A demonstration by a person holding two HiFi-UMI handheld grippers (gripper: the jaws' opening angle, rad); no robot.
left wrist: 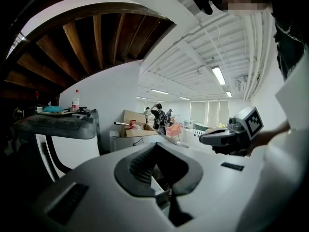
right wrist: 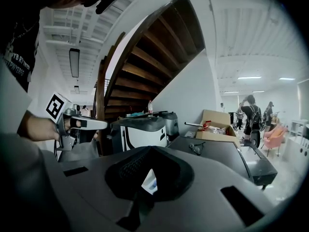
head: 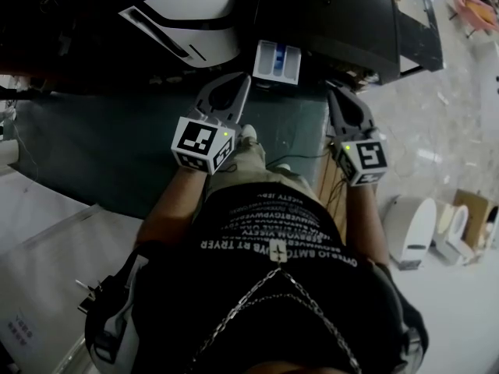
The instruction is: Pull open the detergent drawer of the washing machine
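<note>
Two grippers, the left gripper and the right gripper, each empty with fingers pressed together, are raised near the detergent drawer, one on either side of it, while the drawer stands pulled out of the washing machine.

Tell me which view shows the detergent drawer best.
Head view: the detergent drawer sticks out open, its compartments seen from above. The right gripper view catches only a white-blue sliver of it; the left gripper view shows nothing clear.
</note>
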